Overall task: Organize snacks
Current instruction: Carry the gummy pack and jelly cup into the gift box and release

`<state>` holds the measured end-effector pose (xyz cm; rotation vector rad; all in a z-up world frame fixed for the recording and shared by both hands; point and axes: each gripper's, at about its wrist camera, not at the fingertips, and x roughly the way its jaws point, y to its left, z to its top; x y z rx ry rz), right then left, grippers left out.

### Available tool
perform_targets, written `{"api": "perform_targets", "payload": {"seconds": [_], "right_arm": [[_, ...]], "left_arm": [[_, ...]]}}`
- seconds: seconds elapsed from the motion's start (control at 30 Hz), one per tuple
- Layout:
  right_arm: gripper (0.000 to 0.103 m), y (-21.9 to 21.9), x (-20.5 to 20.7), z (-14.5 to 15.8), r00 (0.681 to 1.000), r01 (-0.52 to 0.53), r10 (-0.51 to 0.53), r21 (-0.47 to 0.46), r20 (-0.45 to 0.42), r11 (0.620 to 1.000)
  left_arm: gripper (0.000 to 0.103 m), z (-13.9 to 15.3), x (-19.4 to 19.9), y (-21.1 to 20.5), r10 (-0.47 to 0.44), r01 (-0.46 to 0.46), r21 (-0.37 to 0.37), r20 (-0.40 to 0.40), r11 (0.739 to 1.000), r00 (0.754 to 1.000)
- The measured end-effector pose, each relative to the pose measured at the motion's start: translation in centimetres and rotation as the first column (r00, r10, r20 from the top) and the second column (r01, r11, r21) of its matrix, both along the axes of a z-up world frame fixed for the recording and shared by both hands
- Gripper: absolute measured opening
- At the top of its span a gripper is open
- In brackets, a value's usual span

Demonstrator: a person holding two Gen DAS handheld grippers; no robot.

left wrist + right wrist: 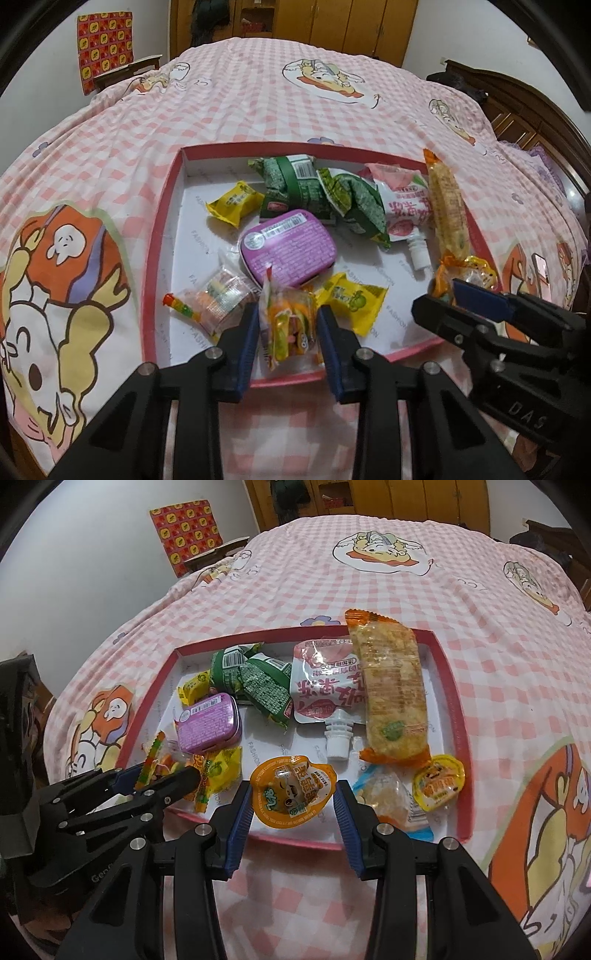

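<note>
Setting: a shallow red-rimmed cardboard tray with a white floor lies on a bed covered by a pink-and-white checked cartoon quilt.
Left gripper: the left gripper, black with blue pads, grips a clear packet of multicoloured gummy sweets; both pads press its sides.
Gummy packet, look: transparent film with orange, yellow and green pieces inside, crimped at the top end.
Gummy packet, axis: its long axis runs along the fingers, the top end pointing away from the camera toward the purple rectangular tin.
Gummy packet, place: at the tray's near edge, between a clear packet with a striped gummy strip and a yellow wrapped sweet with green fruit print.
Right gripper: the right gripper holds a round orange-lidded jelly cup with a cartoon face; its pads touch the cup's rim on both sides.
Jelly cup, place: over the tray's near edge, its foil lid facing the camera, just in front of a white-and-pink spouted drink pouch.
Long items: an orange-ended clear pack of pale crackers lies lengthwise toward the far rim; green foil packets lie crumpled beside the pouch.
</note>
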<state>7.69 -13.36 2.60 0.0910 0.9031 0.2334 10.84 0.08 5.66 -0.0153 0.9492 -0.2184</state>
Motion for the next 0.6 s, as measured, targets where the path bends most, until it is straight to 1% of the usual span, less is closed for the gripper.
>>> {"api": "perform_targets", "payload": {"seconds": [0.2,0.43,0.6], "right_arm": [[0.045,0.3,0.8,-0.6,1.0,0.002,-0.002,-0.005,-0.01,1.0],[0.045,0.8,1.6,-1.0,1.0,0.009,-0.009,-0.035,-0.004,0.999],[0.045,0.9,2.5,-1.5,1.0,0.015,-0.016,-0.039,-0.021,0.999]], "left_arm": [[0.033,-0.4,0.6,-0.1,0.002,-0.002,-0.015,-0.009,1.0,1.0],[0.033,-0.6,1.2,-0.2,0.012,-0.012,-0.005,-0.002,1.0,1.0],[0.033,-0.7,1.4,-0.2,0.016,-0.016,-0.003,0.003,1.0,1.0]]}}
